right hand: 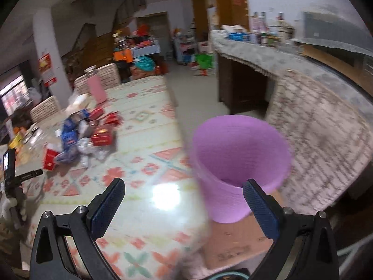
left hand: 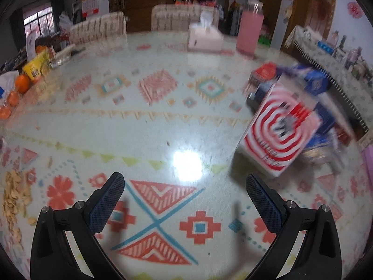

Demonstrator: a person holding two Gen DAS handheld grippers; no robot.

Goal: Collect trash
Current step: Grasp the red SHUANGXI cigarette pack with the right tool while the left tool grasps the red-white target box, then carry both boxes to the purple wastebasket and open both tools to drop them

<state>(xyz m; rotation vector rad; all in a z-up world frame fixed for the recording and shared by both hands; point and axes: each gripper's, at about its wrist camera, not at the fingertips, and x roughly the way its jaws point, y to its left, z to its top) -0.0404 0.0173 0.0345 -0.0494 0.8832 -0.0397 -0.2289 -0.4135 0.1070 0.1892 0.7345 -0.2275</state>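
Two grippers, left [left hand: 185, 197] and right [right hand: 183, 197], hang spread wide and empty above the table [left hand: 144, 126]. Trash [right hand: 81, 137], boxes and wrappers, lies piled on the table. A purple bin [right hand: 240, 161] stands just beside the table's edge, likely to receive it.

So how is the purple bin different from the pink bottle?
The purple bin is wide and open at the top, with nothing visible inside; the pink bottle is tall, narrow and closed with a clear cap. The bin stands off the table's edge on a cardboard box, right by the right gripper; the bottle stands on the table at its far end. Both stand upright, and no gripper is touching either.
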